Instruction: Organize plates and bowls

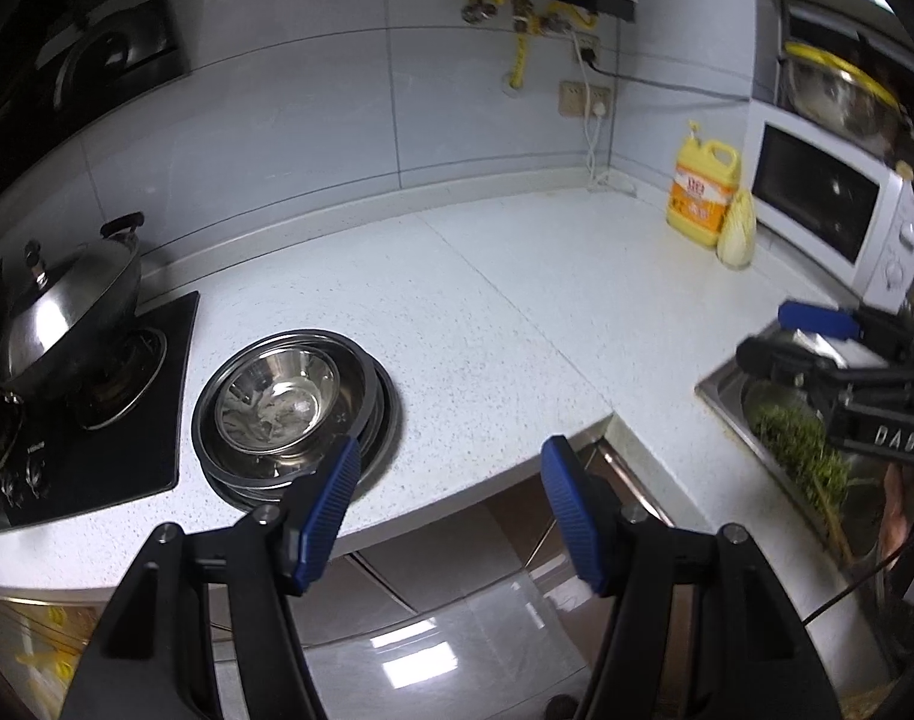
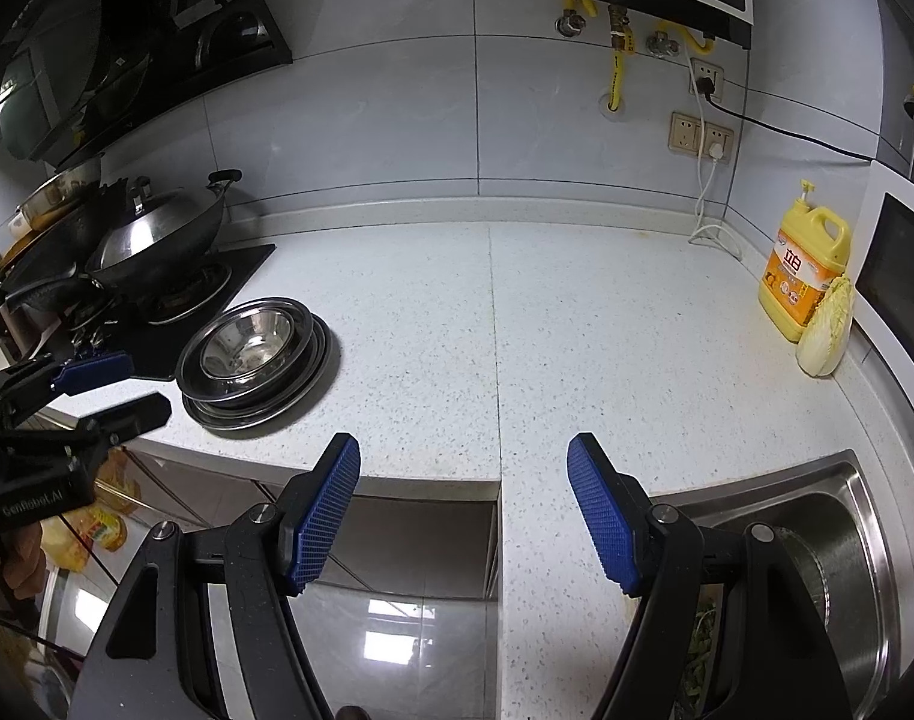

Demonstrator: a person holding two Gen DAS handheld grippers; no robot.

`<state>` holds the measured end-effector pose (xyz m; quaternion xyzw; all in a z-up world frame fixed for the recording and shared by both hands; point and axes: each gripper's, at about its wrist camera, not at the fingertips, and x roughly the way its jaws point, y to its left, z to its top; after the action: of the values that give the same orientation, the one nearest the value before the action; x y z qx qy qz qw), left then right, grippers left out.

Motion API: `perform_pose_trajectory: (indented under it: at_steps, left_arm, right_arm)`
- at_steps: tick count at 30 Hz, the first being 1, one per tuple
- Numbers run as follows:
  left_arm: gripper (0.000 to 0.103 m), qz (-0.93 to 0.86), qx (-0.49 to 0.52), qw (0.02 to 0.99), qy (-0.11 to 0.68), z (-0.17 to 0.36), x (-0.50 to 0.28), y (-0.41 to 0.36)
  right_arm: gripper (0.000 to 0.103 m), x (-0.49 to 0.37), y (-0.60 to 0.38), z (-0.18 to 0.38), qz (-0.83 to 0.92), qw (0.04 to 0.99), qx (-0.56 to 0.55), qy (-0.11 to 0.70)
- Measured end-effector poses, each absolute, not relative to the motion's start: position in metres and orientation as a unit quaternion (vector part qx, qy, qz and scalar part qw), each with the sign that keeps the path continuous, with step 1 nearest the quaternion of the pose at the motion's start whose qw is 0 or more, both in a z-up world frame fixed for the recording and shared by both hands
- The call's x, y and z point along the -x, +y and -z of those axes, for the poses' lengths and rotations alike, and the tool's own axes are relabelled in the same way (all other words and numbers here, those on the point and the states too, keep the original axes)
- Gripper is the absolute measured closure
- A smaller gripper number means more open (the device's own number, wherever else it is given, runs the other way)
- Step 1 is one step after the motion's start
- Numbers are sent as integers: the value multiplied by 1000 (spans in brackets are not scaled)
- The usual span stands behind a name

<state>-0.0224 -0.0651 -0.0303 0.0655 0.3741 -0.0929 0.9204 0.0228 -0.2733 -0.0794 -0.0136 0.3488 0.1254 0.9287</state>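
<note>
1. Looking along your left gripper, you have the stack of steel bowls and plates at lower left of the frame, just beyond the left pad and off to its side, not between the jaws.
2. Your left jaws stand spread with nothing between them; the right gripper is likewise spread and empty.
3. In the right view the stack sits at middle left, well apart from the right jaws, so your left hand is the nearer one, I judge.
4. The stack is round, so no long axis matters; the rim edge facing you is what the jaws would meet first.
5. It rests on the table, just beside the stove, with the wok close behind.
6. Hard to make out: how many plates lie under the bowls, and whether the smears in the top bowl are residue or reflections.
7. The sink is cut off at lower right.
</note>
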Motion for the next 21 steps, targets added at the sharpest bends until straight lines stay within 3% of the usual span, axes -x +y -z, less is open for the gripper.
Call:
perform_pose_trajectory:
  at_steps: [21]
  left_arm:
    - [42,14,42,917,396,44,32,-35]
  right_arm:
    - [36,-31,-263,84,-146,923,25,354]
